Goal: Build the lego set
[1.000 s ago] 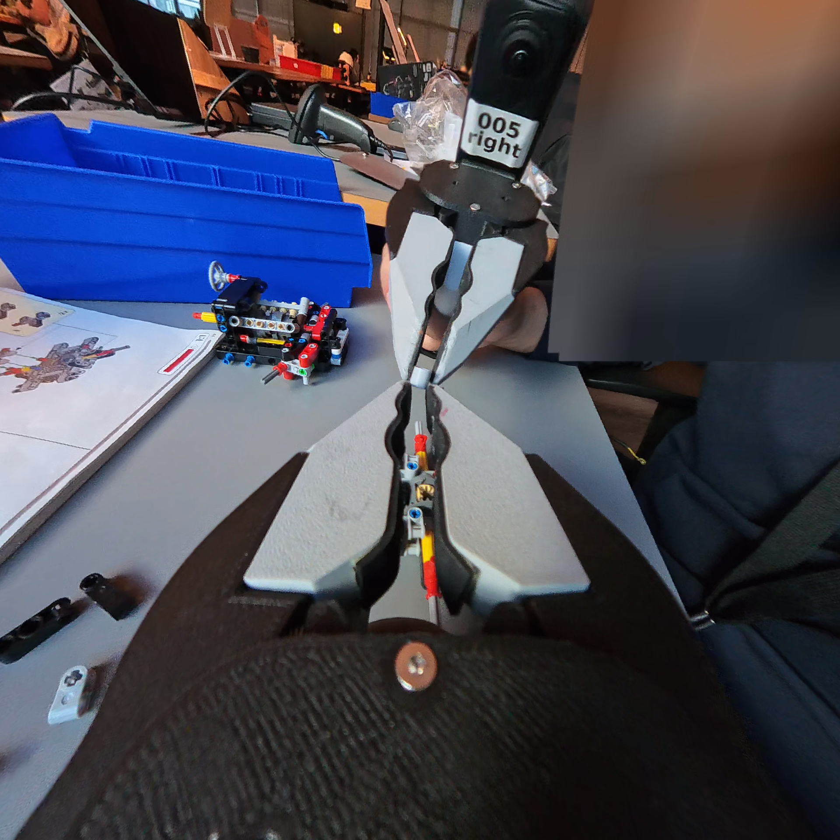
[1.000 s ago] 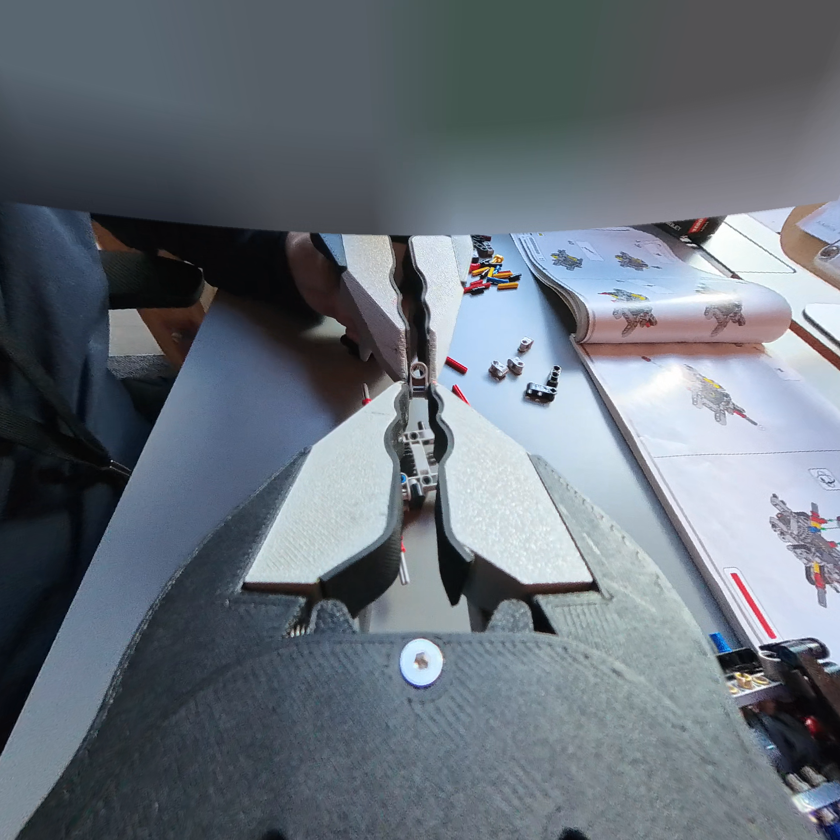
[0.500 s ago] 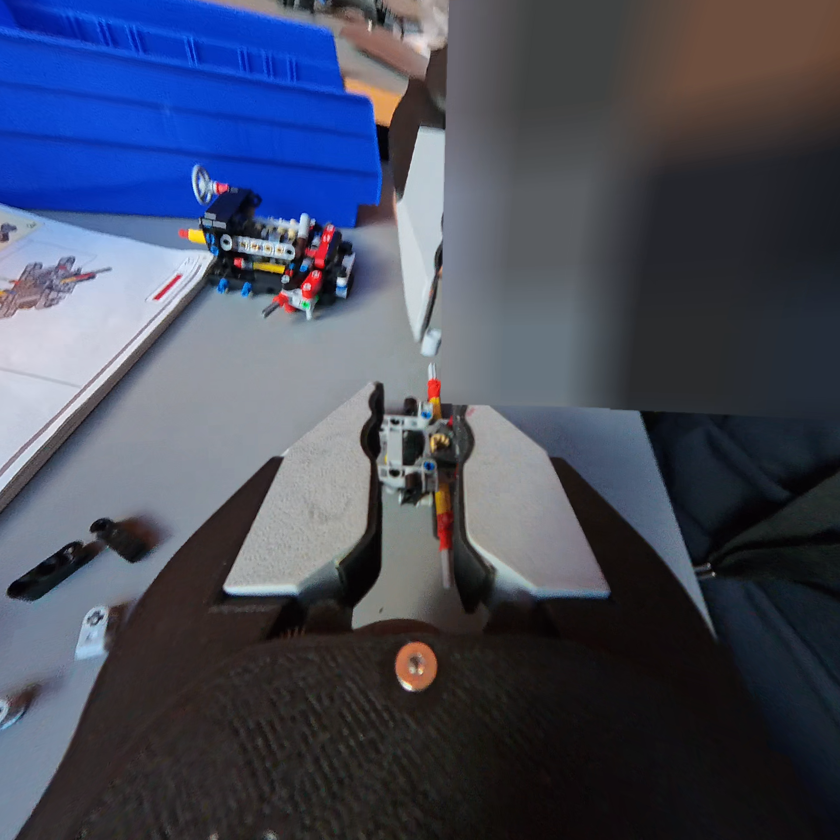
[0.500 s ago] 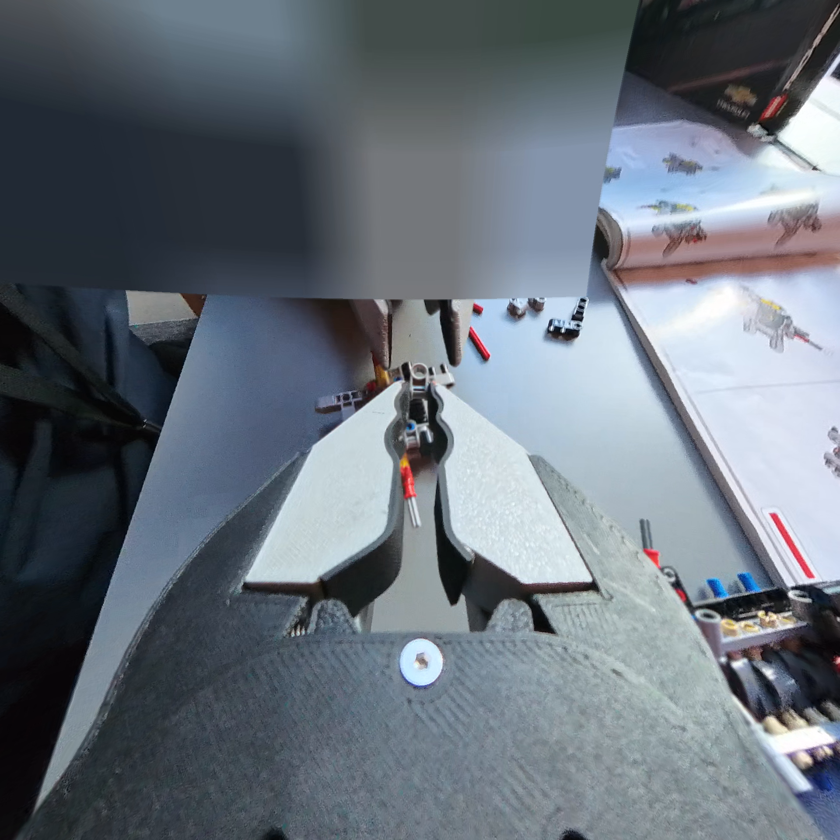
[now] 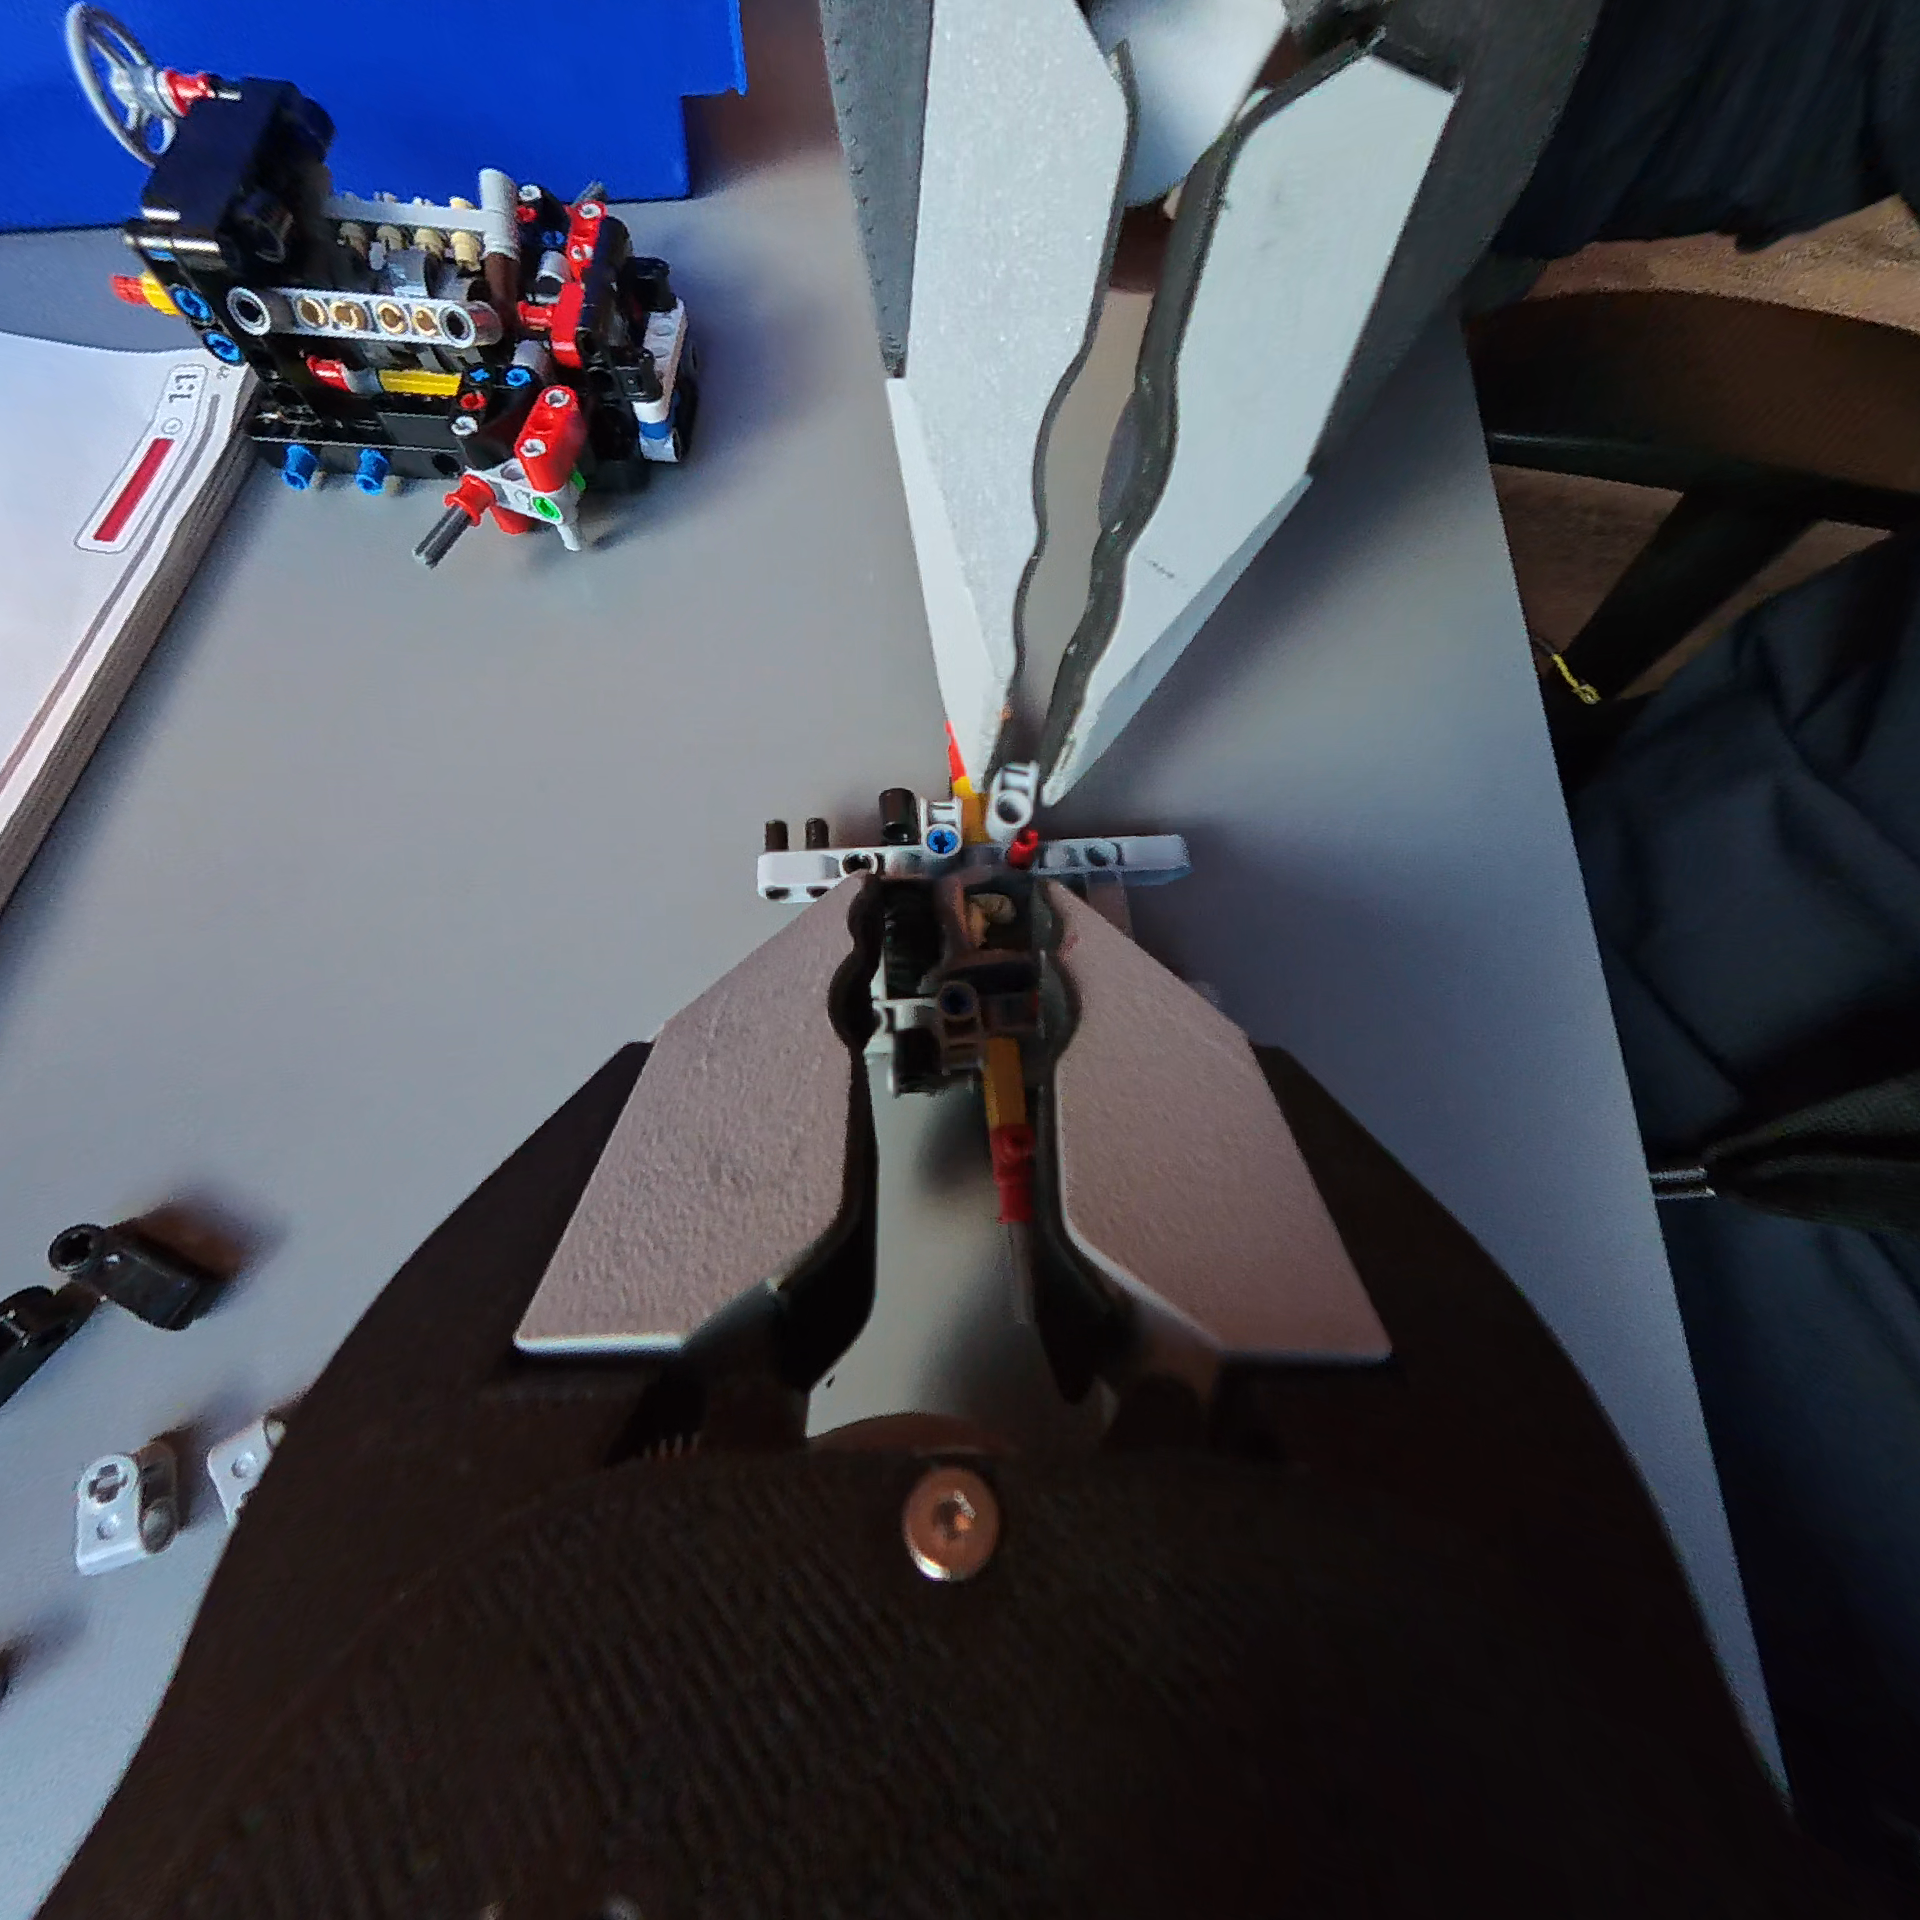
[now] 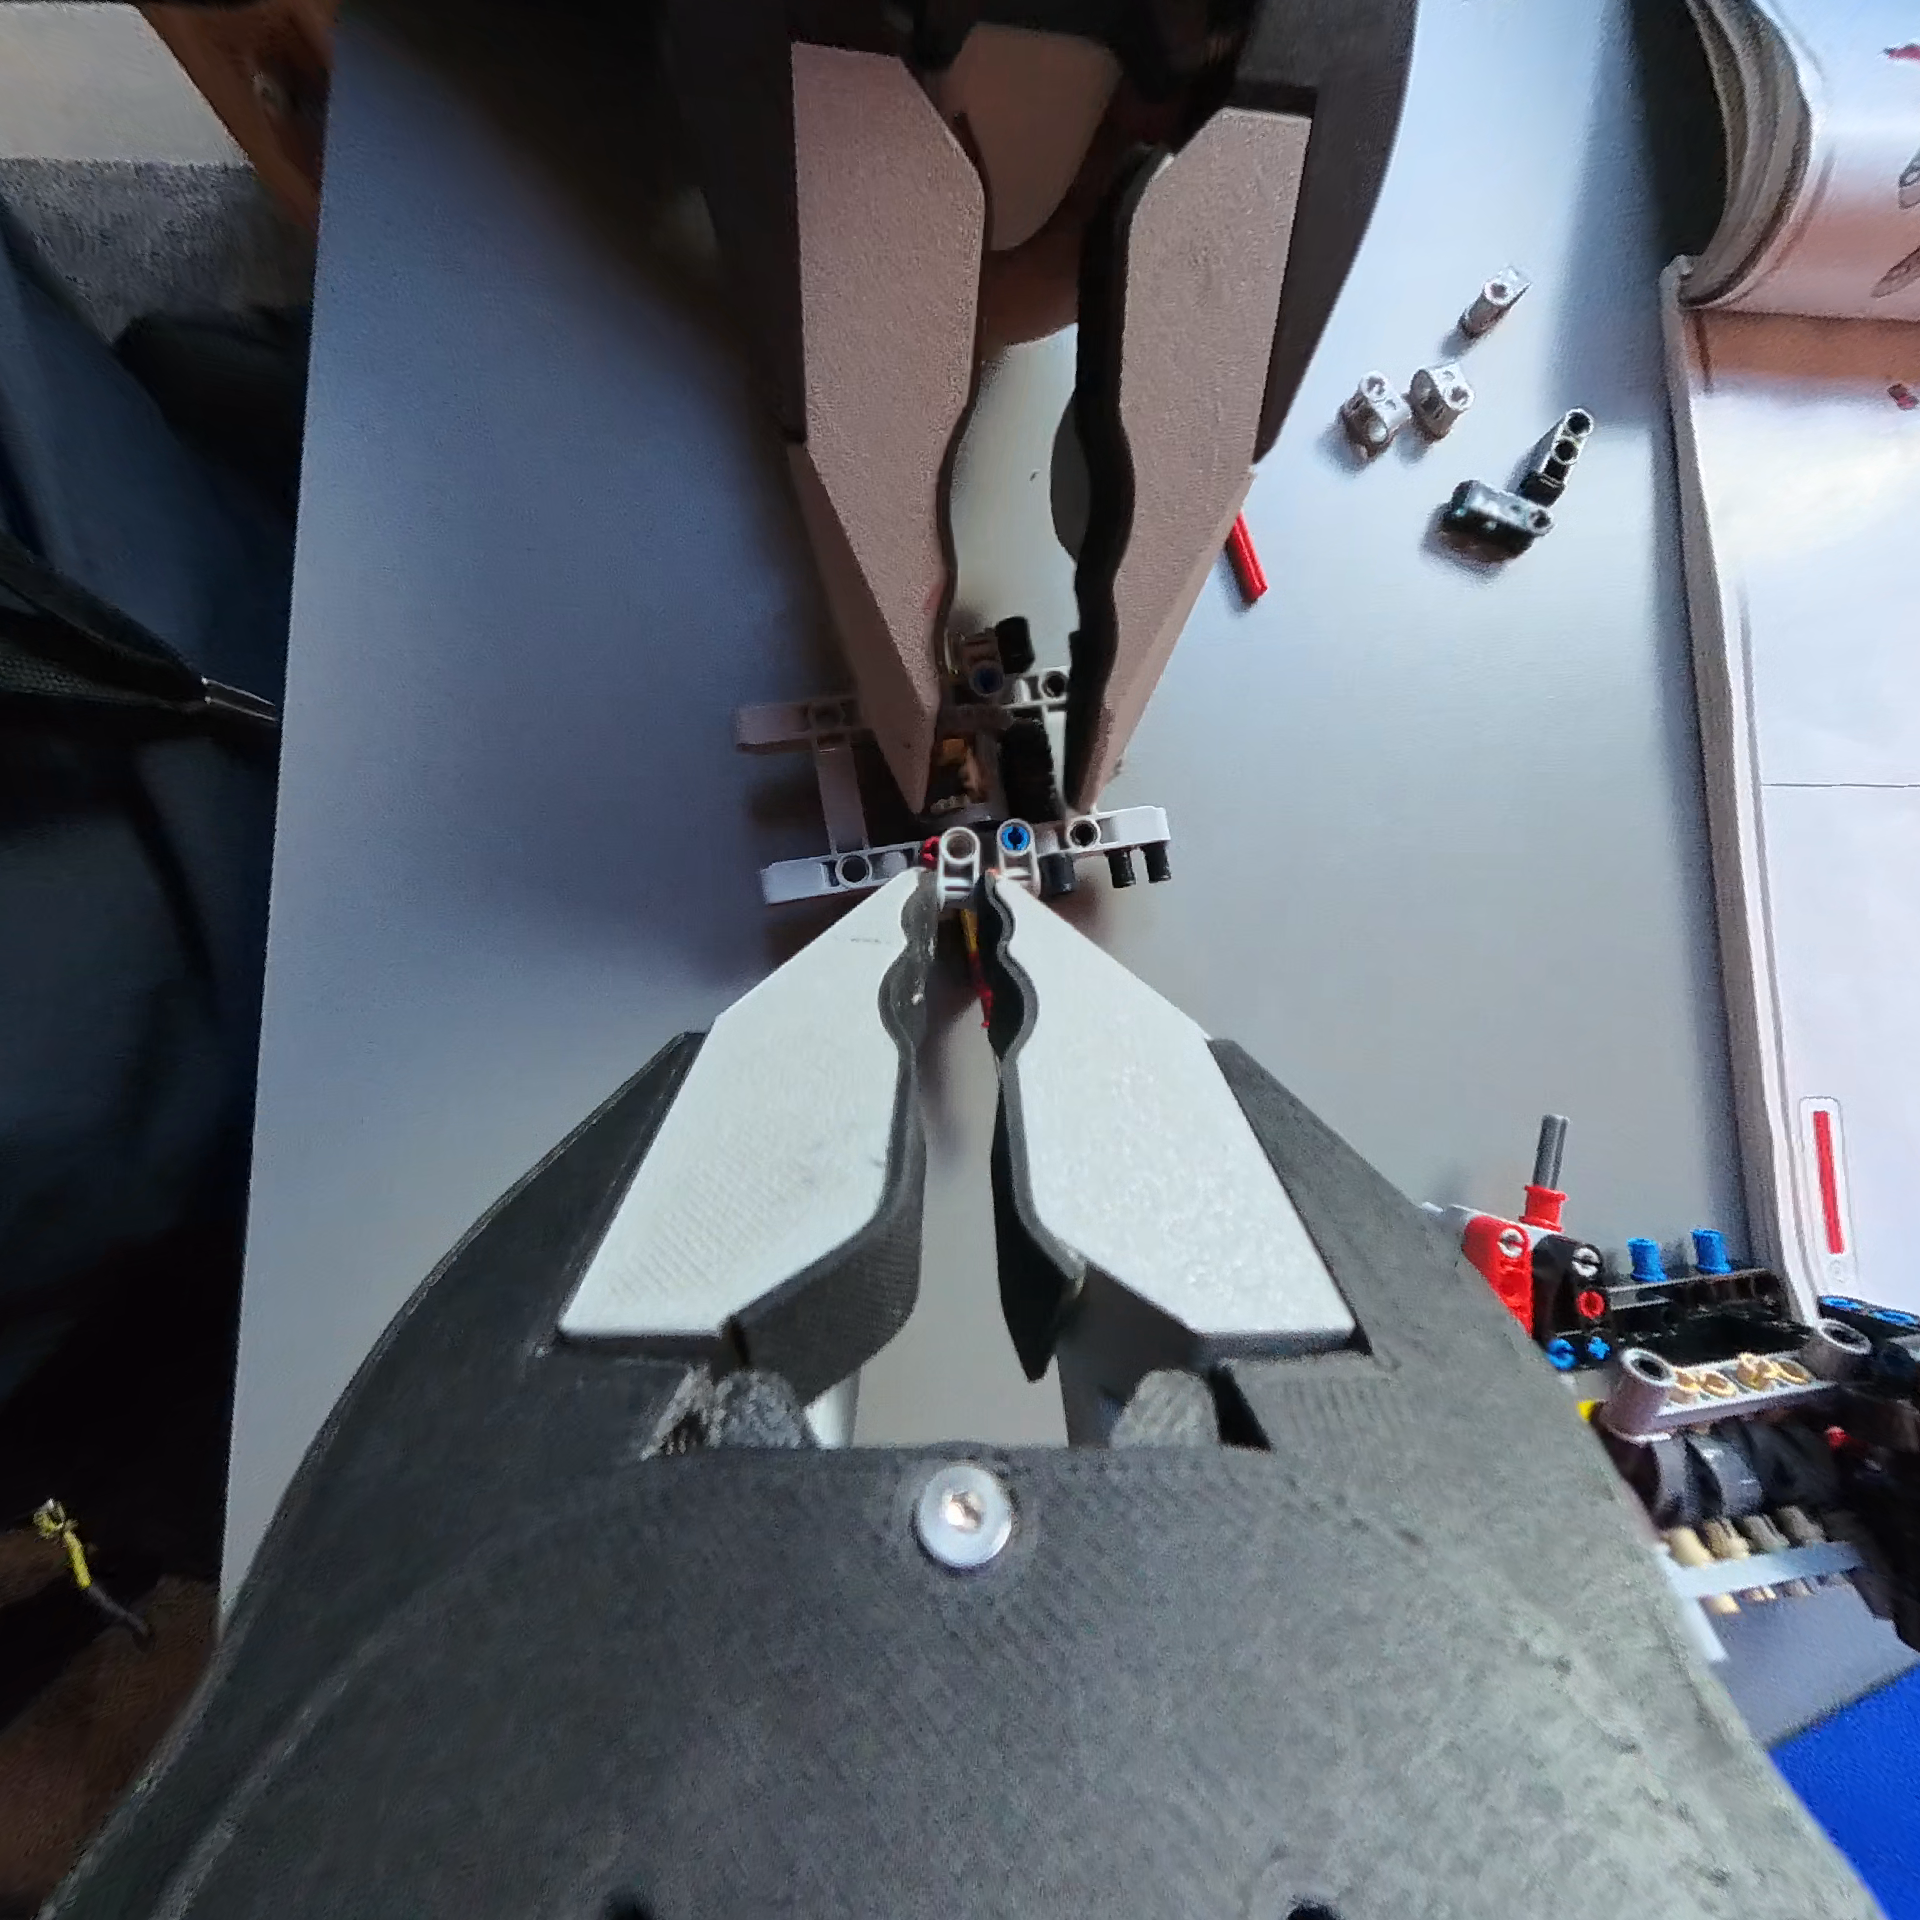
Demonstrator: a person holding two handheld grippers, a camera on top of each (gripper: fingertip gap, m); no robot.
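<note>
Between my grippers: a small grey-and-black brick assembly lies on the grey tabletop, near its right edge.
Left gripper: spread partway, its pads pressing both flanks of the assembly's dark core; I judge this steadies the piece against the other side's push.
Right gripper: nearly pressed together, pinching a small light-grey connector at its tips, which touches the assembly's long grey beam beside a blue pin.
Axle: a yellow-and-red rod runs back between my left fingers.
Far left: a larger black, red and grey model stands before a blue bin, well apart from the work.
Left edge: an open instruction booklet lies beside the model, I guess for reference.
Near left: loose black pieces and grey pieces lie scattered, within reach.
</note>
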